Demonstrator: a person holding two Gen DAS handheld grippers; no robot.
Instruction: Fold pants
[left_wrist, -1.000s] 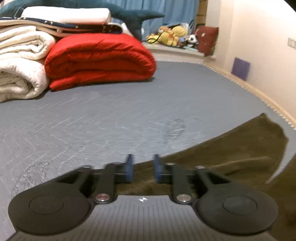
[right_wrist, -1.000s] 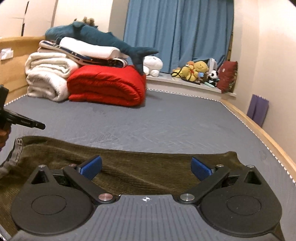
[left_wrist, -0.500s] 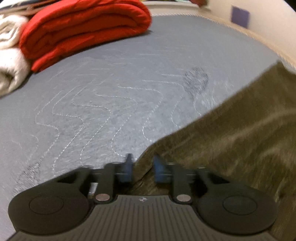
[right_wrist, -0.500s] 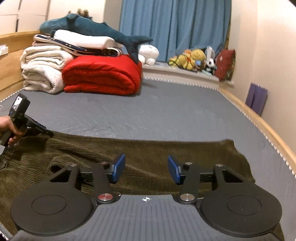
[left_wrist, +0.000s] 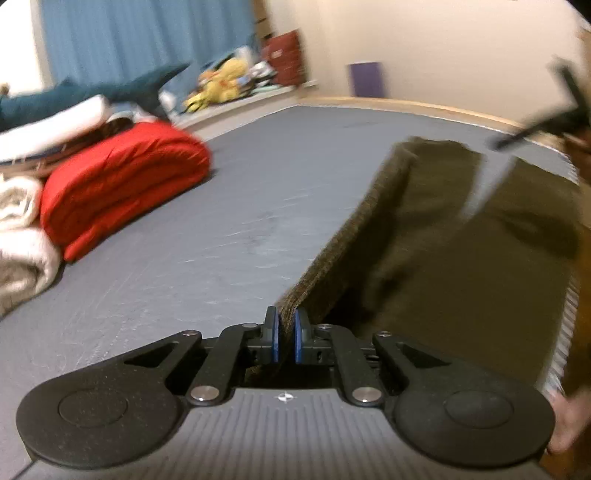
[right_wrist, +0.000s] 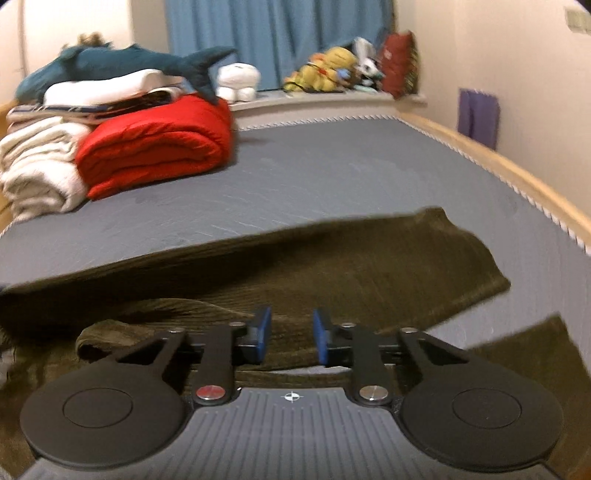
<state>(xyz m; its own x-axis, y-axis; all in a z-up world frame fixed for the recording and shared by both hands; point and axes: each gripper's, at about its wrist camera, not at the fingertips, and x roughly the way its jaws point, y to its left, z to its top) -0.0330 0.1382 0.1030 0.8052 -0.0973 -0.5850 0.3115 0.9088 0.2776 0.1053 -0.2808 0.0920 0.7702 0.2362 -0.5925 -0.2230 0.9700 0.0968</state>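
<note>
bedroom with a grey mattress (right_wrist: 332, 177), red duvet (right_wrist: 155, 144) and plush shark (right_wrist: 110, 62) at the back; no readable writing anywhere; olive corduroy pants (right_wrist: 369, 266) lie across the mattress; left tool (left_wrist: 285, 334) is pinching their edge, lifting it; right tool (right_wrist: 291, 334) sits spread just over the cloth, gripping nothing

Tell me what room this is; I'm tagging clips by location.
Likely a bedroom: a bare grey mattress in a wooden frame, folded bedding including a red quilt, and plush toys by a blue curtain.
</note>
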